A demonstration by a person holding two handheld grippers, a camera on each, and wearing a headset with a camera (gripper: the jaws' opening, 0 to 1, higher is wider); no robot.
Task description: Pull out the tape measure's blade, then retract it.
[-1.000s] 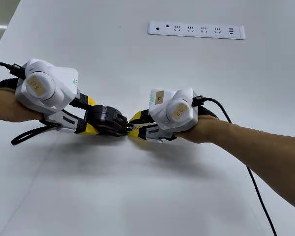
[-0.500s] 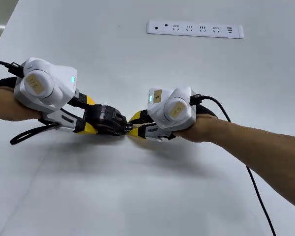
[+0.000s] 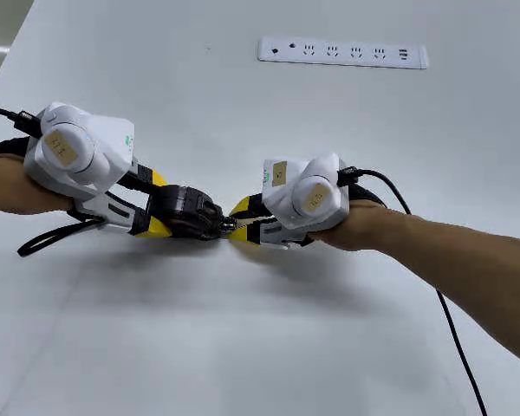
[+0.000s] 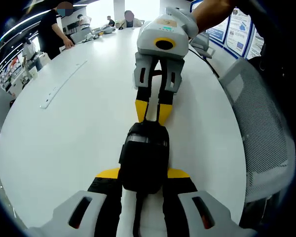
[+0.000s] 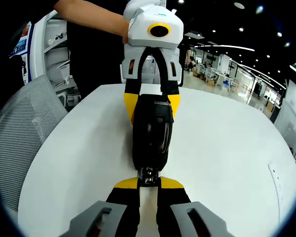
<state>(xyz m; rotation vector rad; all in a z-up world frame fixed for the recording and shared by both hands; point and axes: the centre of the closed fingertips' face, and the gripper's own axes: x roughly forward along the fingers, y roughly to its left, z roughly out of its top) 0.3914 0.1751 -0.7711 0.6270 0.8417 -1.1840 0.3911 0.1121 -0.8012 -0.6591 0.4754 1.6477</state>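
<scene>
Still no pull yet.
Left gripper (image 3: 159,204) hugs the tape measure (image 3: 189,211); right gripper (image 3: 237,221) pinches the blade tip (image 5: 148,176); nothing has moved.

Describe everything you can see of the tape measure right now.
The tape measure is a compact black case, plastic by its look, with a glossy panel on one face. It lies lengthwise between the two grippers. The left gripper clamps its body with yellow-tipped jaws. At the opposite end the small metal end hook sits at the case mouth, pinched by the right gripper. Hardly any blade shows. It is low over the white table; contact is unclear.
</scene>
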